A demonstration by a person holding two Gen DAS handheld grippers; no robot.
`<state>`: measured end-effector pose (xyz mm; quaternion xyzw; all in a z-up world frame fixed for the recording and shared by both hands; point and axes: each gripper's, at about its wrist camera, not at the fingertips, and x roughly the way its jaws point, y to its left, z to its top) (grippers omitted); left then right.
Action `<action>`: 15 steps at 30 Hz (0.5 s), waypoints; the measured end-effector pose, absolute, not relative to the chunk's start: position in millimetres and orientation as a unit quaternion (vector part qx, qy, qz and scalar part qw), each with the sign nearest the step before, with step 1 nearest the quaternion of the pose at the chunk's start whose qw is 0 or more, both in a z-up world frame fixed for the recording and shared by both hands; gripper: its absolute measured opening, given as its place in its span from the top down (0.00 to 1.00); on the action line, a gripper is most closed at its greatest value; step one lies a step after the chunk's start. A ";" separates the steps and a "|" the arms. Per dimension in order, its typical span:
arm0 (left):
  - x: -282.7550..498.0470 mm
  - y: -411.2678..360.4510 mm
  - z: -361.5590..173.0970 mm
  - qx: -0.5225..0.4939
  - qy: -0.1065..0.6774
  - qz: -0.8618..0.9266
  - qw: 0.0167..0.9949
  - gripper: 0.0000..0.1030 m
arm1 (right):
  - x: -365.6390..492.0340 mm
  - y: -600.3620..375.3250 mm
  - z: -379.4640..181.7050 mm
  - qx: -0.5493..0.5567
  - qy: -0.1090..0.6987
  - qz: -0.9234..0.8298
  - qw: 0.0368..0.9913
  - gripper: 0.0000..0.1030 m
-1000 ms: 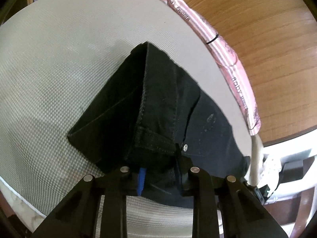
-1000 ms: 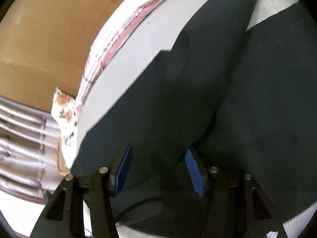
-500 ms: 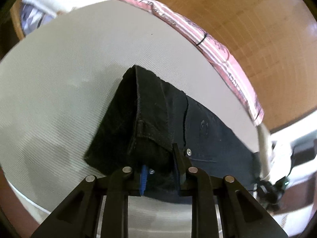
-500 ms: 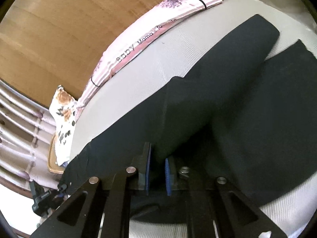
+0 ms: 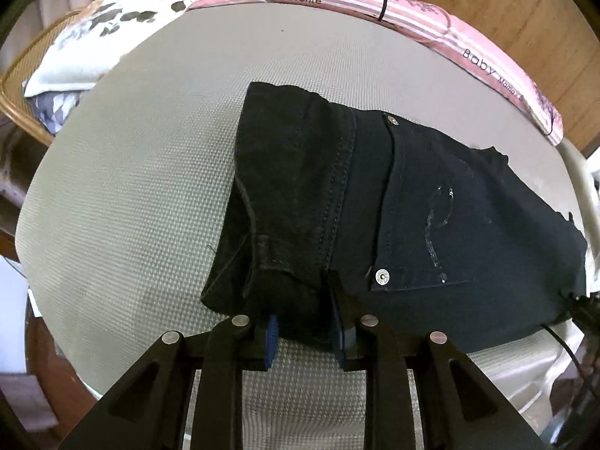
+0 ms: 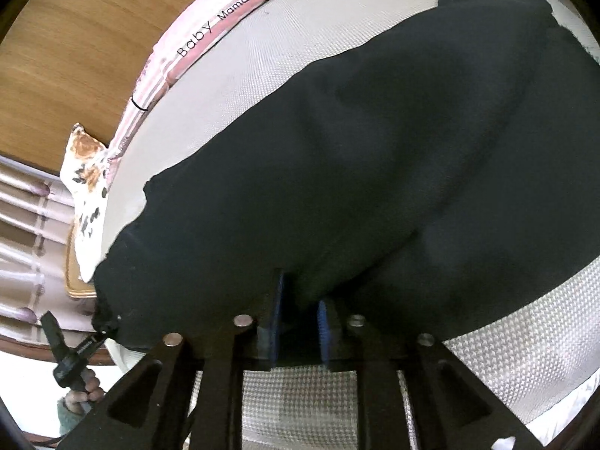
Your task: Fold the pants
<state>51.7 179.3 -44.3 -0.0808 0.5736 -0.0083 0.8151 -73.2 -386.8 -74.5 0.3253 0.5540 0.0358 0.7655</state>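
Note:
Black pants (image 5: 412,195) lie on a grey-white textured mat (image 5: 150,187), back pocket and rivets facing up. My left gripper (image 5: 305,333) holds the bunched waistband corner at the near edge. Its blue pads press on the fabric while the jaws ease slightly open. In the right wrist view the pants (image 6: 356,157) spread as a wide dark leg. My right gripper (image 6: 300,318) has a raised fold of that leg between its pads. These jaws are opening a little, with cloth still filling the gap. A hand with a black tool (image 6: 71,352) shows at the lower left.
A pink striped cloth (image 5: 375,0) printed "Baby" runs along the mat's far edge. A floral pillow (image 5: 112,26) lies on a wicker seat (image 5: 15,101) at the left. Wood-grain surface (image 6: 75,37) lies beyond. Bare mat (image 6: 506,356) shows near the right gripper.
The left wrist has rolled, and the pants now stretch rightward with the pocket in full view. The right jaws closed onto a fold of the leg, then widened a little and drew it along.

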 end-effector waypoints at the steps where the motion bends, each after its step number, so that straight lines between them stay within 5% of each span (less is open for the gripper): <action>1: 51.4 180.6 -42.0 -0.086 0.575 -0.008 0.814 0.75 | -75.0 -390.7 -73.7 0.335 0.553 0.039 0.762 0.72; 2: 50.2 181.4 -40.4 -0.090 0.577 -0.008 0.812 0.74 | -77.4 -394.2 -72.2 0.343 0.551 0.041 0.760 0.65; 6: 36.4 186.1 -22.4 -0.075 0.578 -0.013 0.812 0.58 | -87.9 -414.9 -59.3 0.347 0.533 0.032 0.771 0.62; 15: 18.8 162.8 33.7 0.038 0.517 -0.016 0.855 0.58 | -113.2 -494.7 -49.6 0.416 0.492 -0.009 0.765 0.62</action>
